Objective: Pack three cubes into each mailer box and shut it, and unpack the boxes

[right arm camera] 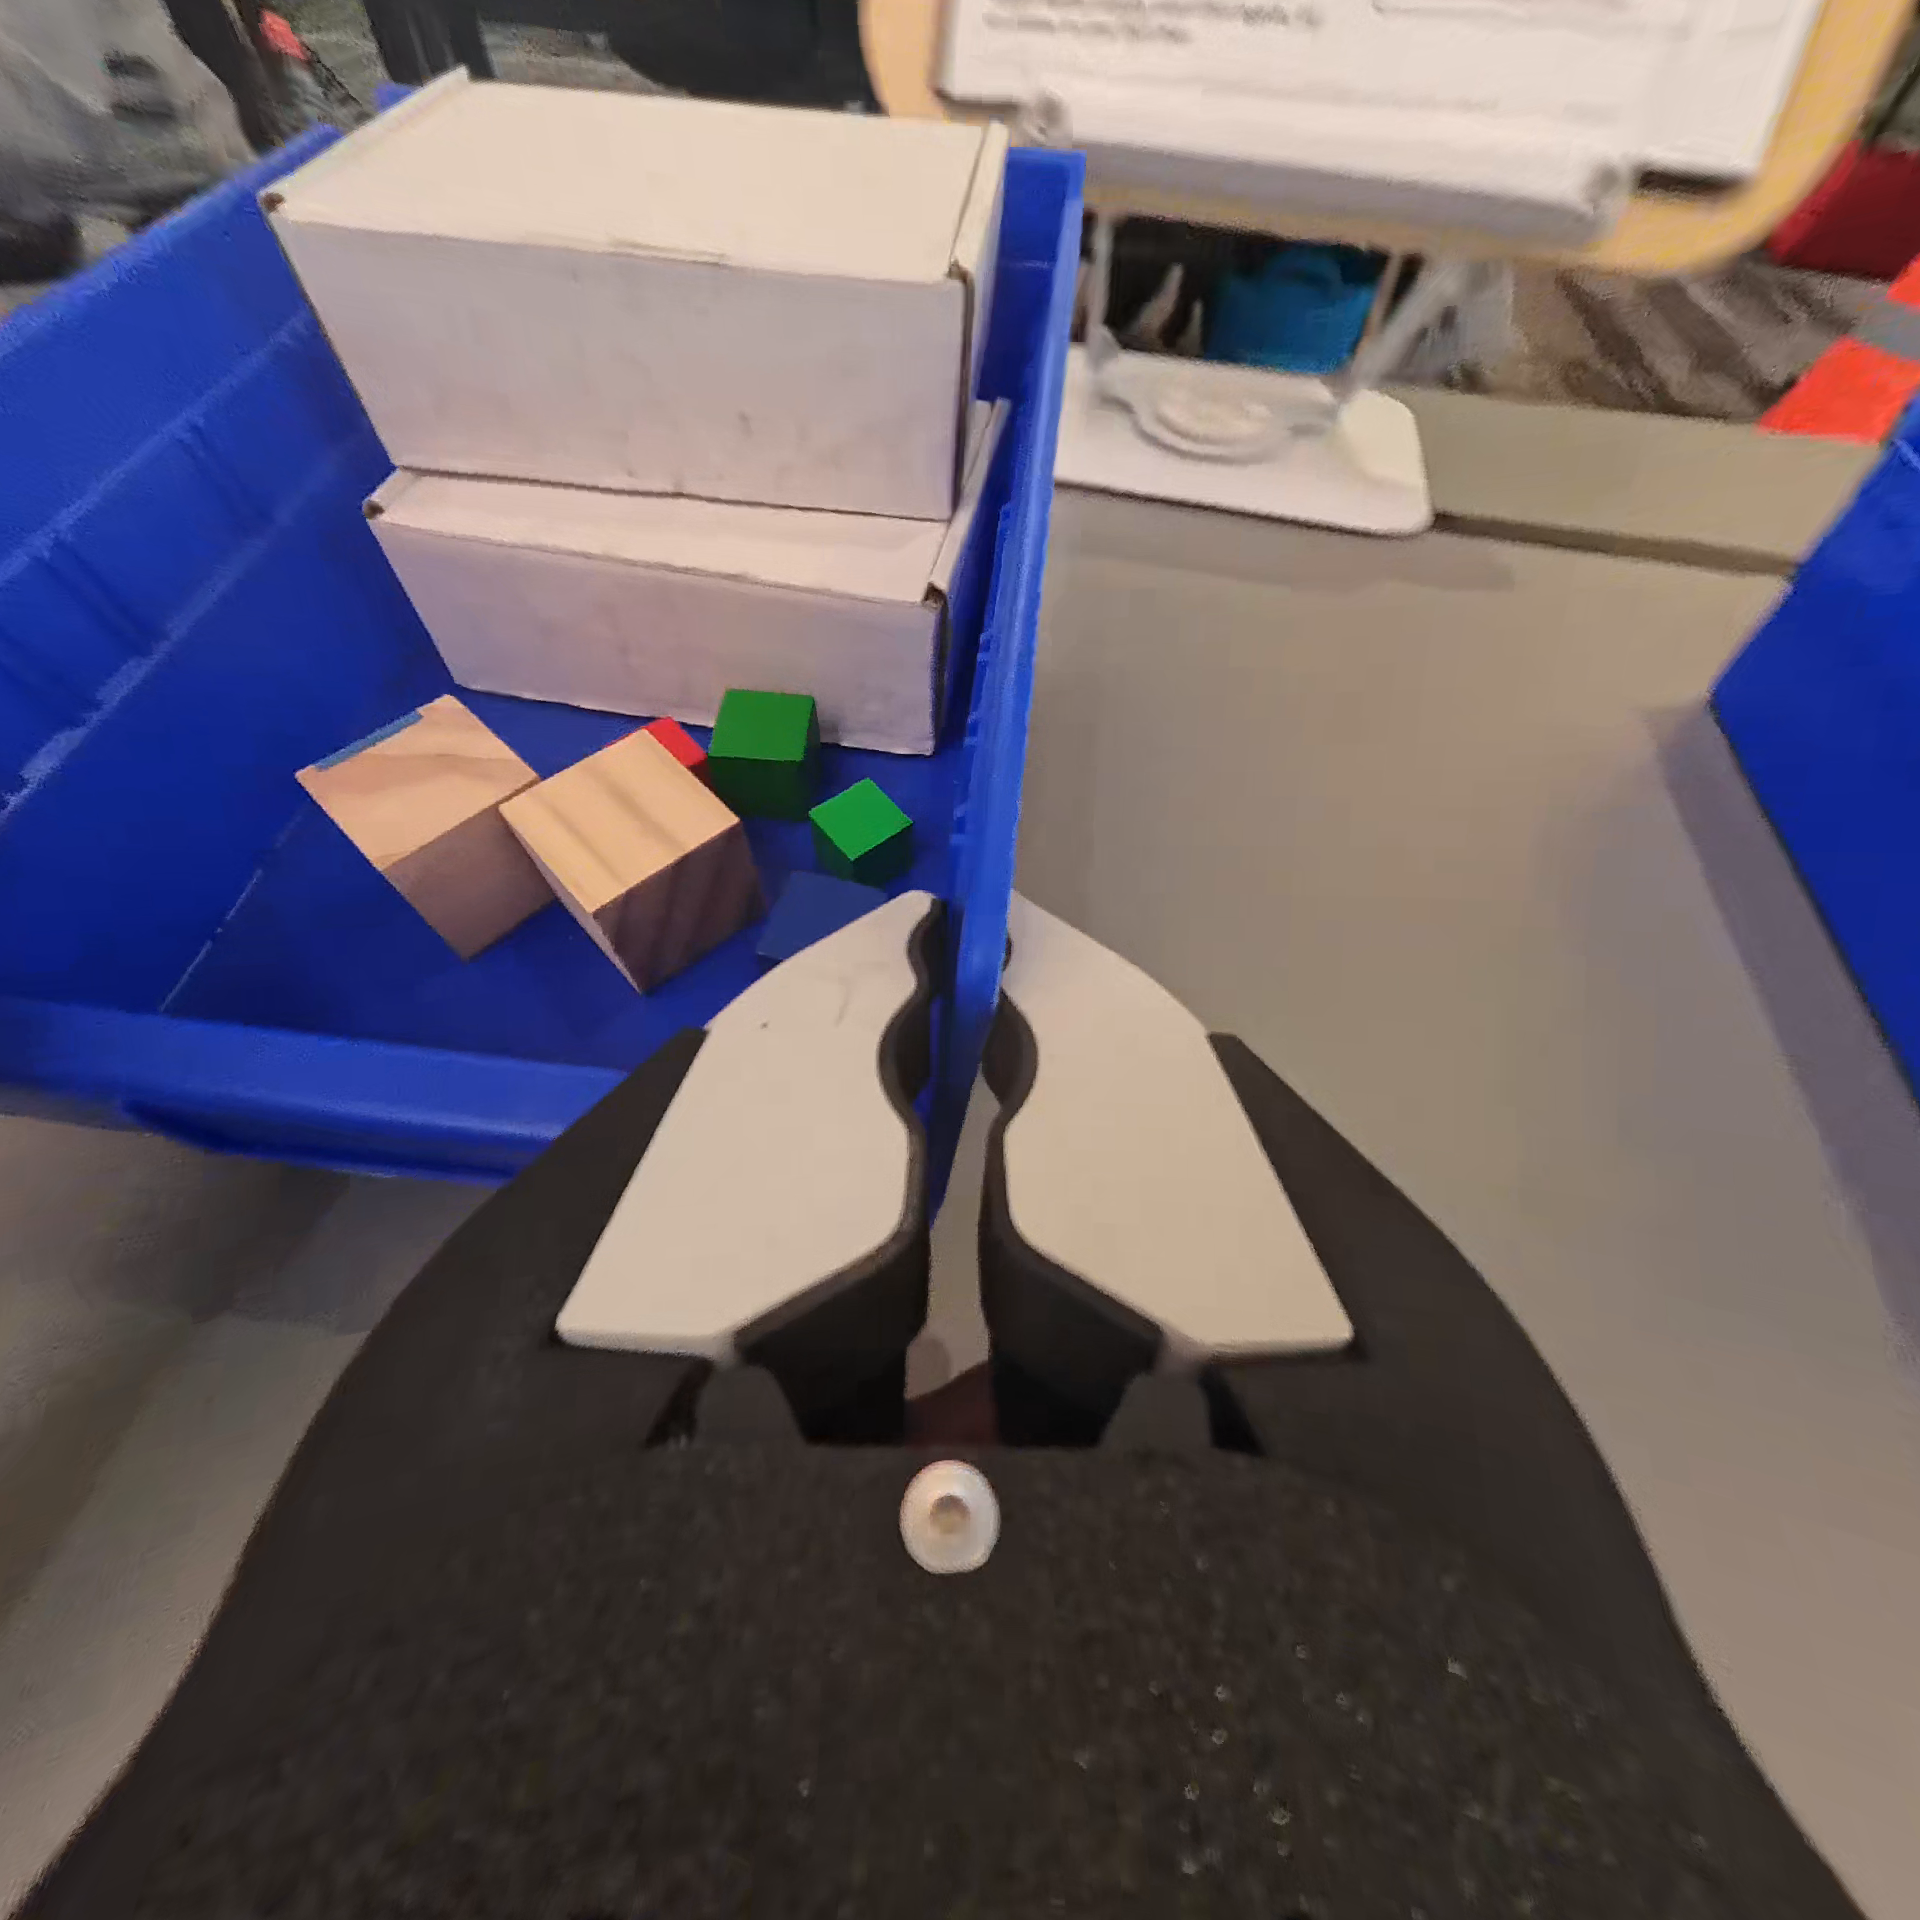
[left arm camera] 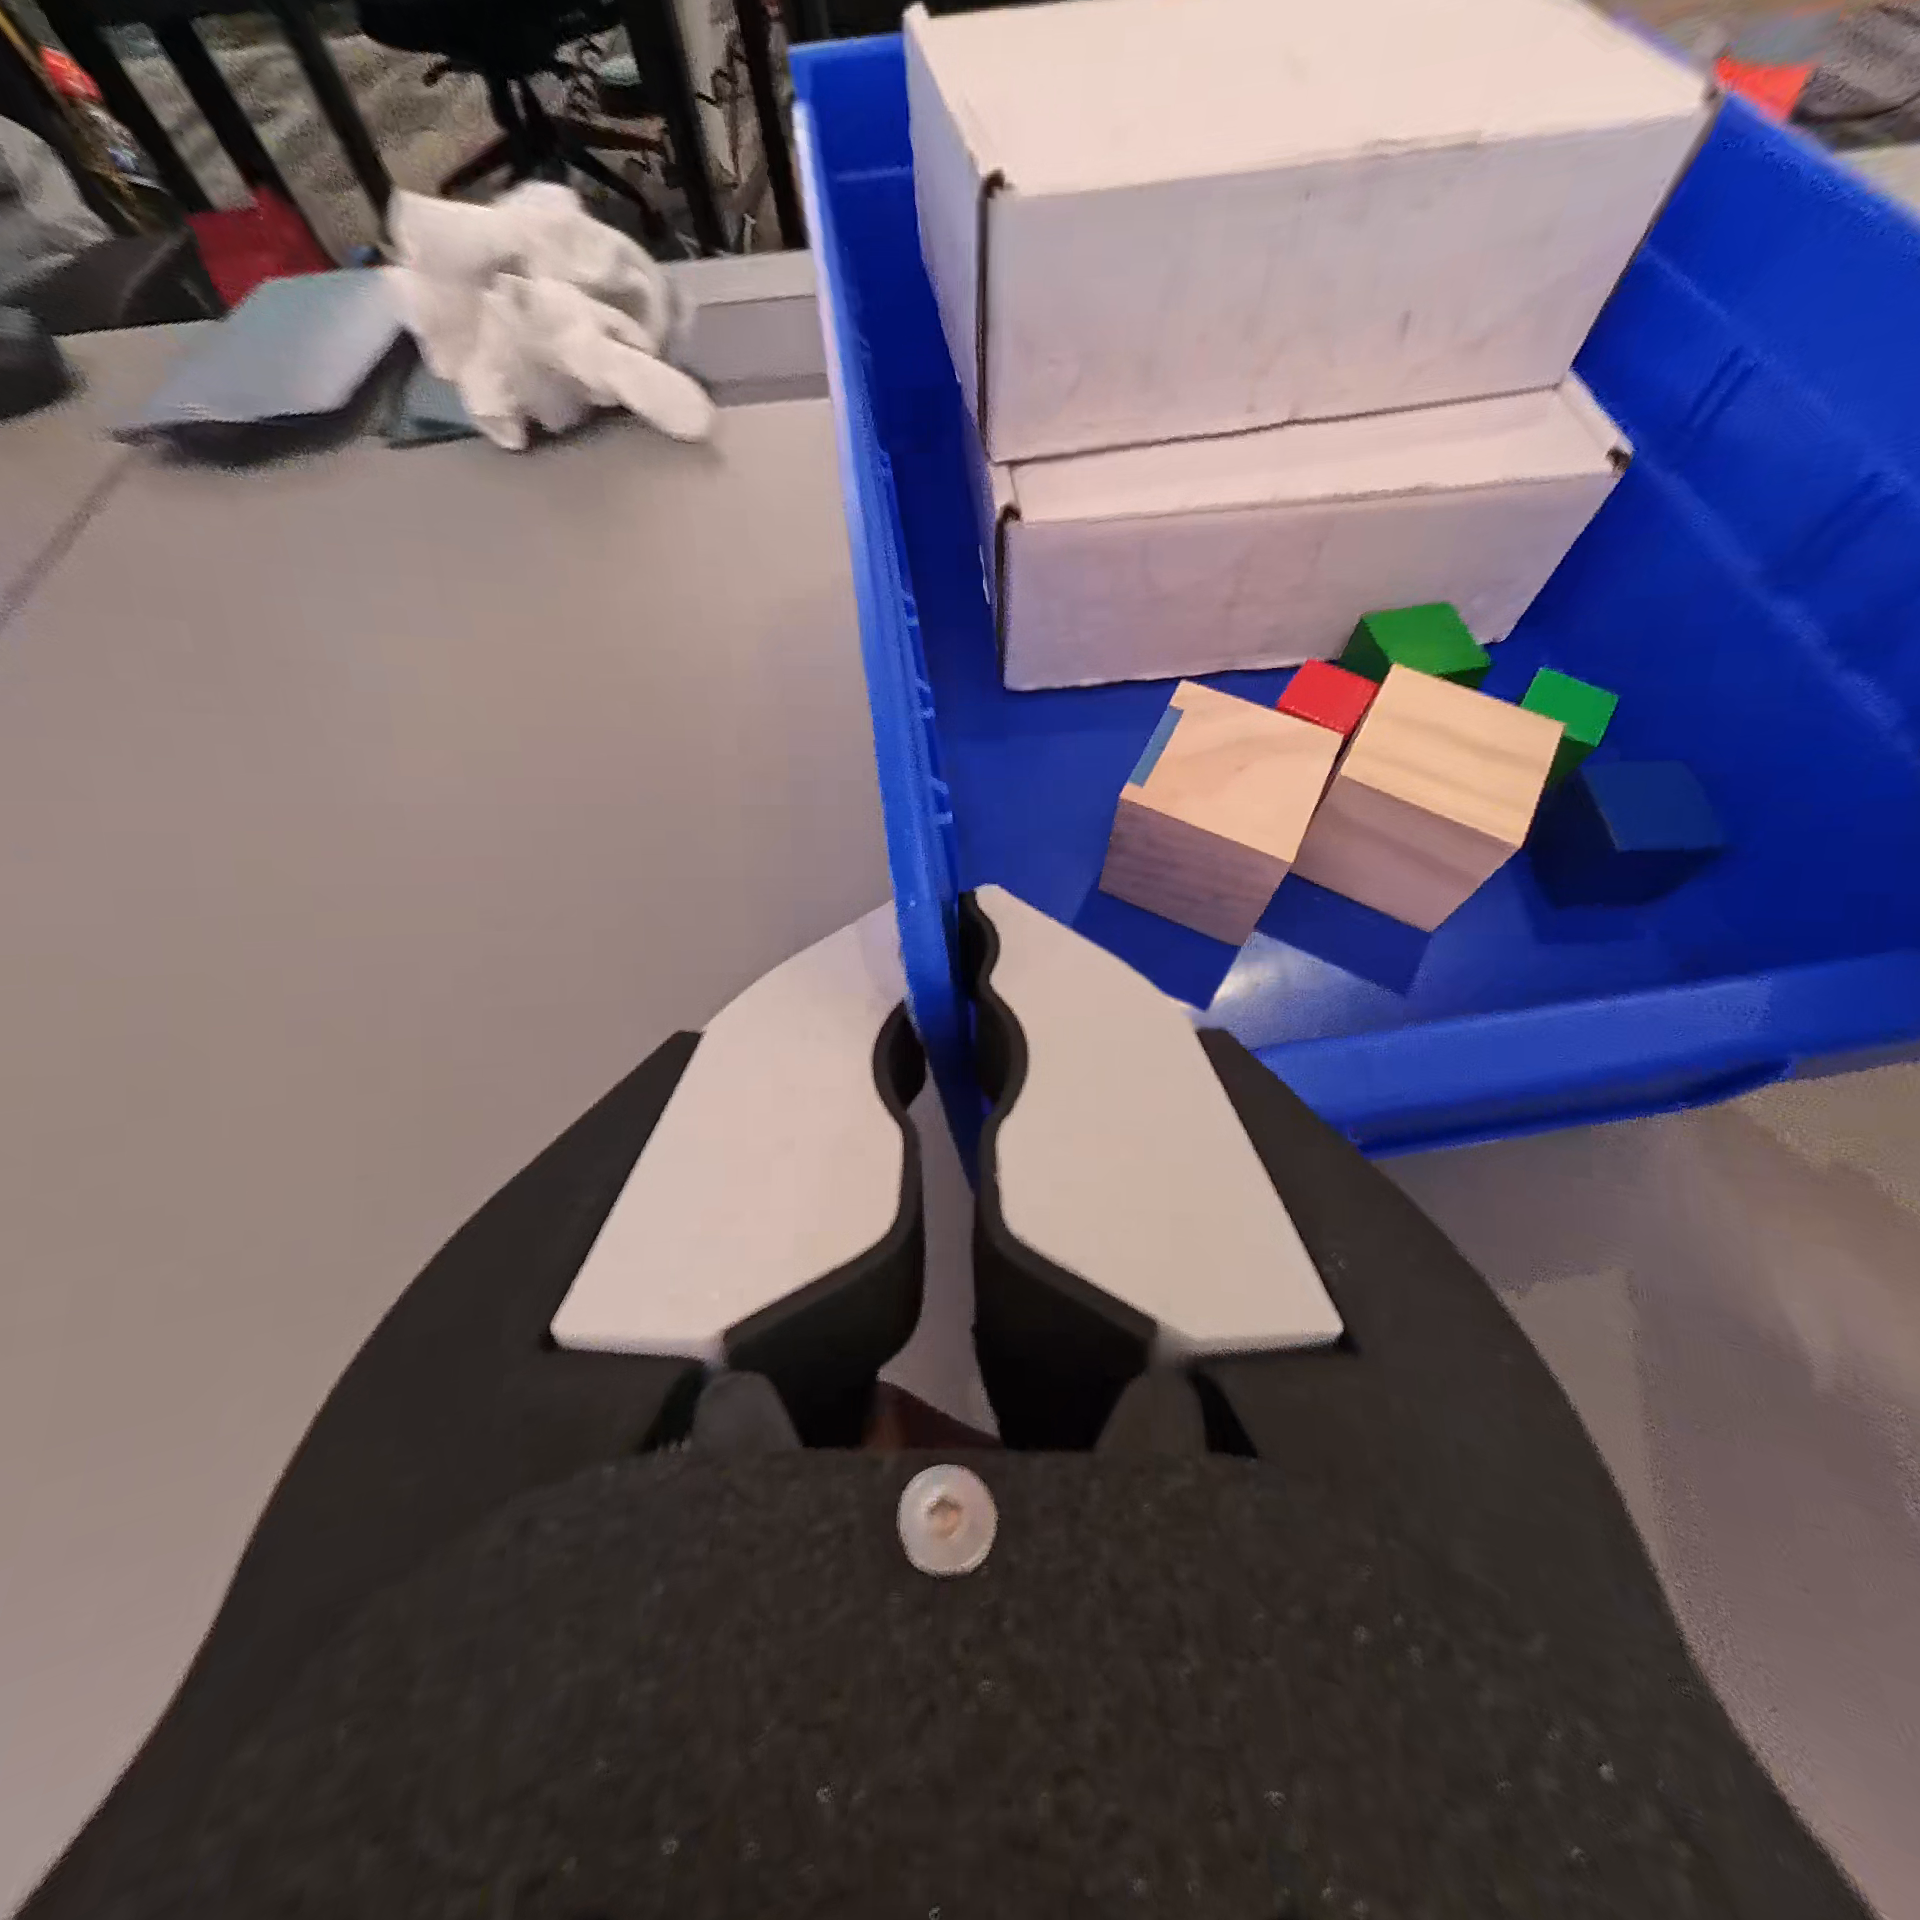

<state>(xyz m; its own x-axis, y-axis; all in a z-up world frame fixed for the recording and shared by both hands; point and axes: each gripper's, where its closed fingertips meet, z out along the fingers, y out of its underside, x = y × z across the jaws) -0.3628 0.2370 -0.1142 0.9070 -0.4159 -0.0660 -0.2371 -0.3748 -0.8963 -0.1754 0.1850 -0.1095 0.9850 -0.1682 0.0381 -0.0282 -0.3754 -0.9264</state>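
Note:
A blue bin (left arm camera: 894,644) (right arm camera: 1023,582) holds two closed white mailer boxes, the upper box (left arm camera: 1288,229) (right arm camera: 644,301) stacked on the lower box (left arm camera: 1288,561) (right arm camera: 665,613). In front of them lie two wooden cubes (left arm camera: 1216,805) (left arm camera: 1434,795) (right arm camera: 436,810) (right arm camera: 644,852), a red cube (left arm camera: 1328,694) (right arm camera: 677,740), two green cubes (left arm camera: 1418,639) (right arm camera: 764,748) (right arm camera: 860,826) and a blue cube (left arm camera: 1636,821) (right arm camera: 810,912). My left gripper (left arm camera: 940,925) is shut on the bin's left wall. My right gripper (right arm camera: 971,925) is shut on the bin's right wall.
The bin sits tilted over a grey table (left arm camera: 416,779) (right arm camera: 1403,883). A white cloth (left arm camera: 540,312) and grey sheets (left arm camera: 281,358) lie at the far left. A white stand (right arm camera: 1257,447) with a board stands at the back right. Another blue bin (right arm camera: 1839,748) is at the right edge. Some 20 centimeters of space lies between my two pairs of fingers.

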